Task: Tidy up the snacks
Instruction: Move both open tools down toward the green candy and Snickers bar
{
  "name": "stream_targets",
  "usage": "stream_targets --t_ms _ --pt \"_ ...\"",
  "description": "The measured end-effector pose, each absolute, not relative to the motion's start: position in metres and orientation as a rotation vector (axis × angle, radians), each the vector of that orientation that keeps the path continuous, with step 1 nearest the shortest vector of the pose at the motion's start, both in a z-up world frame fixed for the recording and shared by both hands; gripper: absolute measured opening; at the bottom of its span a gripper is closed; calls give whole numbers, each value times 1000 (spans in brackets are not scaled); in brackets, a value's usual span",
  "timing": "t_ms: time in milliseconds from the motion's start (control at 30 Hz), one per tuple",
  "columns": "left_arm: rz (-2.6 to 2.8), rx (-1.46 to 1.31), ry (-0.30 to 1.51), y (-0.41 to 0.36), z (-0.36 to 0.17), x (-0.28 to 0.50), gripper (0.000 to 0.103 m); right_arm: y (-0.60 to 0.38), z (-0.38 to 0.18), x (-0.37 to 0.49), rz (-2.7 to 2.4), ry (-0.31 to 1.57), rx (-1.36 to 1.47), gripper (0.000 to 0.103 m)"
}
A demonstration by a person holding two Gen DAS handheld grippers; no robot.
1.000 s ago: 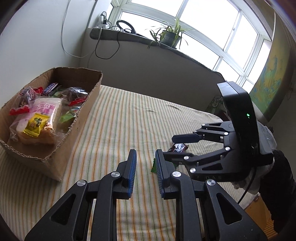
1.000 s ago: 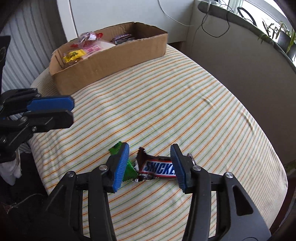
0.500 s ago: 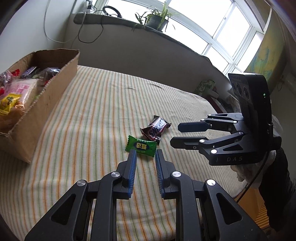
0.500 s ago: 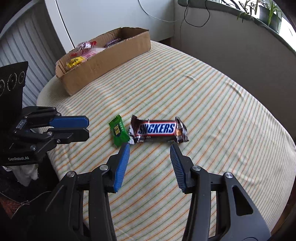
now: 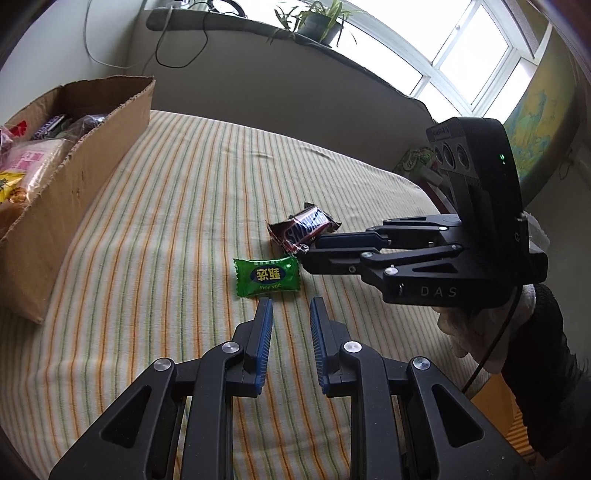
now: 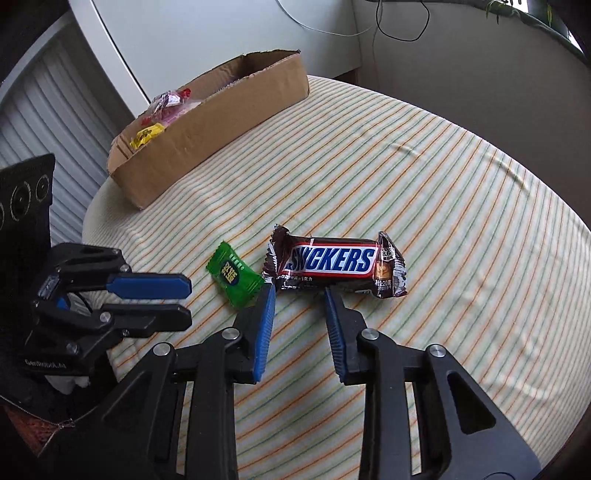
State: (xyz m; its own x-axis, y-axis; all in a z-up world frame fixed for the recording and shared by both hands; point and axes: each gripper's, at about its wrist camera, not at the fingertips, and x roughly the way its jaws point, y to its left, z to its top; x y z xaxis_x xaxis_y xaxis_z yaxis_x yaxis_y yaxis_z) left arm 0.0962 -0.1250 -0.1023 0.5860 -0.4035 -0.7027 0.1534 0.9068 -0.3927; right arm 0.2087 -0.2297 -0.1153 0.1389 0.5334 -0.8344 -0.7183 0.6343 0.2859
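A Snickers bar (image 6: 334, 264) and a small green candy (image 6: 234, 276) lie side by side on the striped tablecloth (image 6: 443, 206). My right gripper (image 6: 300, 295) is open and empty, its tips just in front of the bar. My left gripper (image 5: 290, 306) is open with a narrow gap and empty, just short of the green candy (image 5: 266, 276). In the left wrist view the right gripper (image 5: 314, 249) reaches in from the right beside the Snickers bar (image 5: 304, 229). The left gripper (image 6: 186, 301) shows at the left of the right wrist view.
A cardboard box (image 5: 74, 181) holding several wrapped snacks stands at the table's left; it also shows in the right wrist view (image 6: 207, 133). A sill with a potted plant (image 5: 321, 22) and cables runs behind the table. The table edge drops off at the right.
Both grippers have pulled back off the snacks. The Snickers bar and green candy, a second ago between the right gripper's fingers, now lie free in front of both grippers.
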Motion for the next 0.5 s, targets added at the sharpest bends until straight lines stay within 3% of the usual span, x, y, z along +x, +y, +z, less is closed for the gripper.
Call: stream_targets --t_ms 200,300,367,433,500 --pt "-313 -253 885 -128 -97 98 20 -228 -112 221 927 1084 -159 29" --pt "-301 -224 848 -123 -87 104 37 -240 -103 222 953 1064 -125 29" --pt "-312 -226 841 -120 -84 111 37 -247 -93 226 965 1027 -101 30" --pt "-328 -237 850 -118 -84 121 37 -251 -86 236 962 1014 -71 41" --pt "-339 -251 861 -114 -88 129 37 -251 -83 251 995 1012 -24 68"
